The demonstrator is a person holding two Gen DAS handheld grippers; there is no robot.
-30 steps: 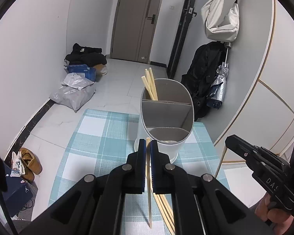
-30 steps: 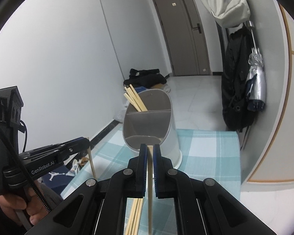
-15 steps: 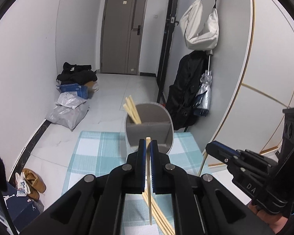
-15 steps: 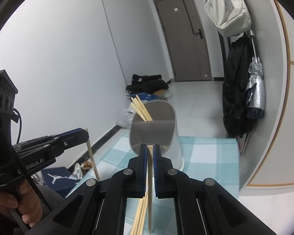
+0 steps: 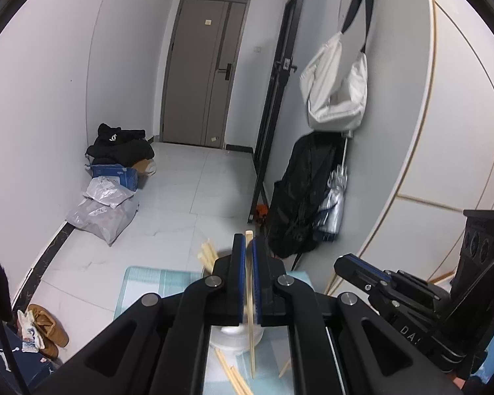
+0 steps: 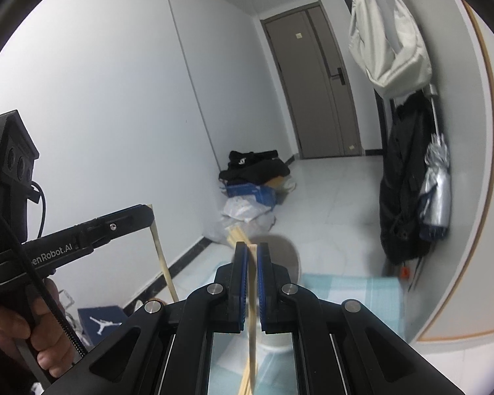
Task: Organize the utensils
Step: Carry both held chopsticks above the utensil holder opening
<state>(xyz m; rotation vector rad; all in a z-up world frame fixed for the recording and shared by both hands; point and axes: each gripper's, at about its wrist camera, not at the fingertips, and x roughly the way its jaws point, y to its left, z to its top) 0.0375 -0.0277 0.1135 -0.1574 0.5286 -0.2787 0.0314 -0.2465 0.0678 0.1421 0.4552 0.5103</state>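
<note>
Left wrist view: open tiled floor [image 5: 210, 197] lies beyond the checked cloth [image 5: 148, 283]. Left gripper [image 5: 249, 247] pinches a thin wooden chopstick [image 5: 250, 329] upright between blue pads — above the grey utensil holder [image 6: 280, 253]. Right gripper [image 6: 251, 253] clamps another chopstick [image 6: 253, 322] likewise.

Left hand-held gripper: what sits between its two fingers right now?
One chopstick, held upright between the fingers of the left hand-held gripper. The left wrist view shows it; its tip pokes above them.
</note>
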